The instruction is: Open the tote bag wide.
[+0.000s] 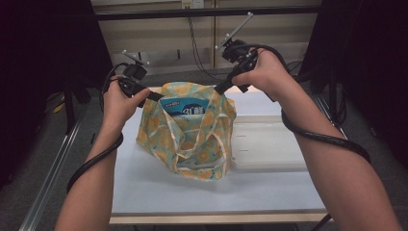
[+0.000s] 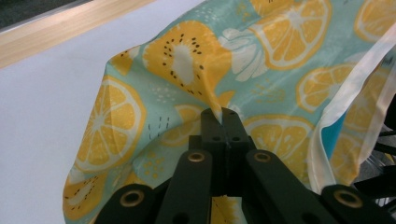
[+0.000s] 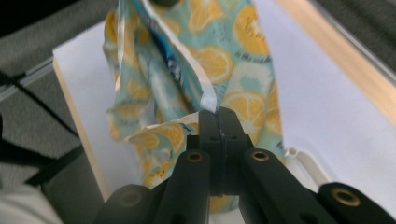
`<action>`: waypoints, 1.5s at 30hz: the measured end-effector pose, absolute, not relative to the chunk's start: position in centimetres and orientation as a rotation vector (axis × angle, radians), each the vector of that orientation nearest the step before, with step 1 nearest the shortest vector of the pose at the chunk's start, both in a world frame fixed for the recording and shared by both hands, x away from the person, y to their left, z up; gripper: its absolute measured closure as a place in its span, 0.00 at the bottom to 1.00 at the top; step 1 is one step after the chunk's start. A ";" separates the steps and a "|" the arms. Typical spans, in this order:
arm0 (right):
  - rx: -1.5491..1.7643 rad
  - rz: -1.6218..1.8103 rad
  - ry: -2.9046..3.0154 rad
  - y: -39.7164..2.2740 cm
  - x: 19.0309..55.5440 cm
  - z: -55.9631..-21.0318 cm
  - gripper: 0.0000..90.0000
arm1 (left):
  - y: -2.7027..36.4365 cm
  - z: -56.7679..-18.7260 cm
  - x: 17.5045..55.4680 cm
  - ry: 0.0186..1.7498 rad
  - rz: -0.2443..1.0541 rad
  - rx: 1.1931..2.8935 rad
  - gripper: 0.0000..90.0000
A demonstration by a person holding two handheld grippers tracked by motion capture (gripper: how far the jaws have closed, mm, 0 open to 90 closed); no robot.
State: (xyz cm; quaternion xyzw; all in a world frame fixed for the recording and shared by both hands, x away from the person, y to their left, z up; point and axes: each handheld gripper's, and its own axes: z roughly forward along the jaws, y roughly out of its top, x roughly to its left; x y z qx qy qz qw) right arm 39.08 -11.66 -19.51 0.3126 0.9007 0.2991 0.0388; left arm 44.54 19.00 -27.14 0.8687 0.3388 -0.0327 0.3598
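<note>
A teal cloth bag (image 1: 192, 130) printed with orange slices hangs over the white table, held up at its mouth from both sides. A blue packet (image 1: 185, 108) with white lettering sits inside the opening. My left gripper (image 1: 155, 96) is shut on the bag's left rim; in the left gripper view the fabric (image 2: 187, 60) is pinched between the closed jaws of the left gripper (image 2: 222, 114). My right gripper (image 1: 220, 89) is shut on the right rim, and the right gripper (image 3: 218, 112) clamps the white-edged hem of the bag (image 3: 210, 56), whose lower part rests on the table.
A white tray (image 1: 269, 144) lies on the table (image 1: 144, 187) right of the bag. The table's wooden front edge (image 1: 216, 219) runs along the bottom. Dark frames and cables stand at both sides and behind.
</note>
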 end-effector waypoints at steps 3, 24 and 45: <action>1.035 0.958 2.709 -11.6 40.0 -19.6 1.00 | 18.9 -27.4 44.5 0.891 -0.090 2.226 1.00; 1.081 0.858 2.777 -10.5 40.8 -24.2 1.00 | 21.8 -26.7 42.5 0.945 -0.054 2.164 0.54; 1.100 0.865 2.764 -10.8 40.4 -24.4 1.00 | 20.6 -29.8 40.3 0.855 -0.061 2.228 0.46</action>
